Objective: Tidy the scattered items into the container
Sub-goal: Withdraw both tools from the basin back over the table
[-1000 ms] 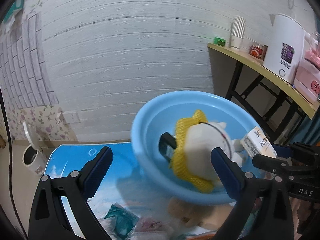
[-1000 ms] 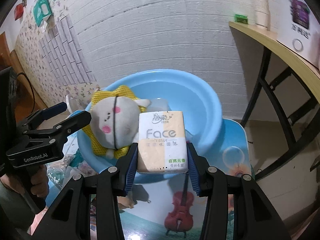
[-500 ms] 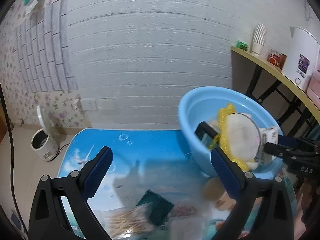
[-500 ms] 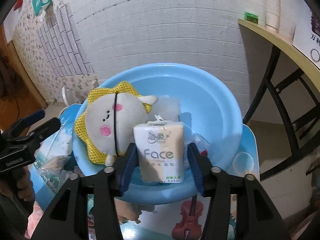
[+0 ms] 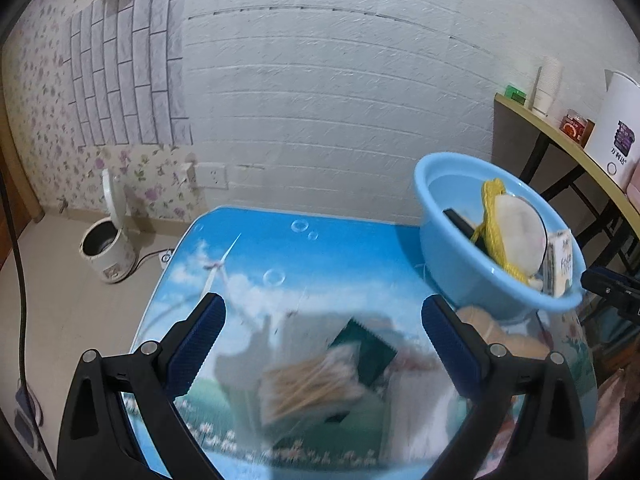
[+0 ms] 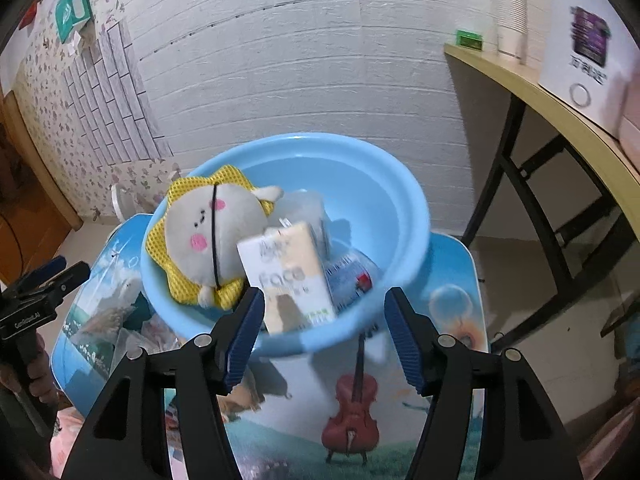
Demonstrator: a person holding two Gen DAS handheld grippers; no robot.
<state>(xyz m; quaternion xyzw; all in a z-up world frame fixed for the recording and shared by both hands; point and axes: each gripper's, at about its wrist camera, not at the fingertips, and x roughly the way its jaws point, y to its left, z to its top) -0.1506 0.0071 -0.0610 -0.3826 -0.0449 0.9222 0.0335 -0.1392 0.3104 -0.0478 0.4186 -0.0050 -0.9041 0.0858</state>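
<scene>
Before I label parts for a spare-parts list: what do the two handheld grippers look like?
Both the left gripper and right gripper have matte black angular fingers with silver pivot screws and ribbed dark-blue pads. The left one's black body carries small white lettering in the right wrist view.

Blue basin (image 5: 448, 248), cotton swabs (image 5: 308, 384), table (image 5: 256, 248)

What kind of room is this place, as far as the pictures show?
Probably a room in a home: flowered wallpaper low on the wall, a small rice cooker on the floor, and a side table with paper cups.
</scene>
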